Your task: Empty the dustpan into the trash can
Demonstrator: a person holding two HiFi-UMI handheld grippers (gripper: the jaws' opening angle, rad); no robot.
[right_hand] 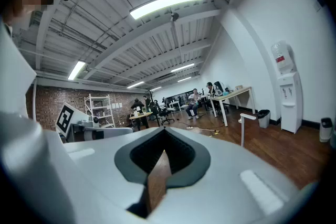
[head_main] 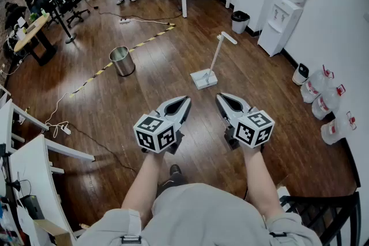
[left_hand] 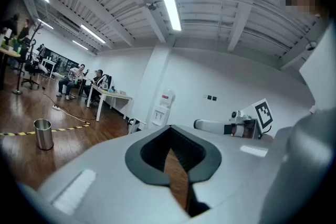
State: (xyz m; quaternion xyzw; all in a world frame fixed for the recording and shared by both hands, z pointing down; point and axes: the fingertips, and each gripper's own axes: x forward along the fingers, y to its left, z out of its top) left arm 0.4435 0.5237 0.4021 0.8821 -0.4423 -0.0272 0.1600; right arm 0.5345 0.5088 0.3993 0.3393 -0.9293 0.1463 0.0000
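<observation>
- A white long-handled dustpan (head_main: 203, 78) stands on the wooden floor (head_main: 173, 60), handle up, just ahead of the two grippers
- The steel trash can (head_main: 122, 60) sits well apart, to the dustpan's left
- The left gripper (head_main: 182, 104) and right gripper (head_main: 226, 102) are held level, side by side, jaws together and empty

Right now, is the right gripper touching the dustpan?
Apart. The head view shows a strip of bare wood floor between the shut, empty right gripper and the dustpan standing ahead of it.
</observation>
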